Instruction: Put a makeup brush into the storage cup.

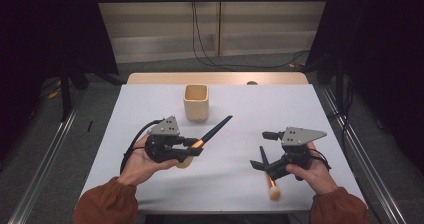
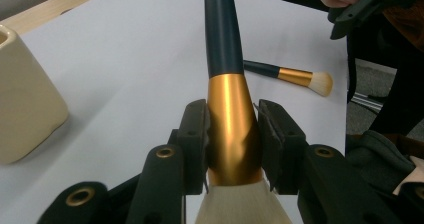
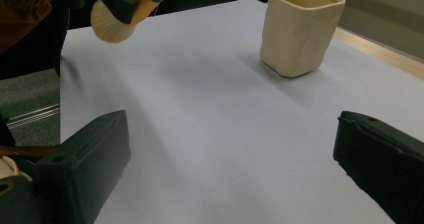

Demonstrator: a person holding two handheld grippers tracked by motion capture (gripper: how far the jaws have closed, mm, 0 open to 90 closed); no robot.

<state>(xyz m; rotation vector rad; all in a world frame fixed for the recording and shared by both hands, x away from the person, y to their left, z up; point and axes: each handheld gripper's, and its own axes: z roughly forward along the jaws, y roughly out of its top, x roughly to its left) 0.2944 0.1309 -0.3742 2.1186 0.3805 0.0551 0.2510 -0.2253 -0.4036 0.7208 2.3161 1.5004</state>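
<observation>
Your left gripper point(image 1: 196, 148) is pinching a makeup brush point(image 1: 212, 132) by its gold collar; in the left gripper view both jaws press flat against that collar point(image 2: 231, 129), one on each side, with the pale bristles below them and the dark handle running up and away. From above, the brush is held off the table in front of the cream cup point(image 1: 195, 102), just your side of it, and its dark handle slants up and to the right, toward the cup's right side without touching it.

Your right gripper point(image 1: 260, 165) is spread wide: in the right gripper view its two black jaws stand far apart at the bottom corners with bare white tabletop between them, holding nothing. It sits well to the right of the cup and nearer to you.

A second brush point(image 1: 268, 176) lies flat on the white table point(image 1: 150, 99), to the right of the cup and close to the near edge, just beside your right gripper, bristles toward you. In the left gripper view it lies beyond the held handle point(image 2: 292, 76).

The cup stands upright near the middle of the far half of the table, apart from both grippers.
</observation>
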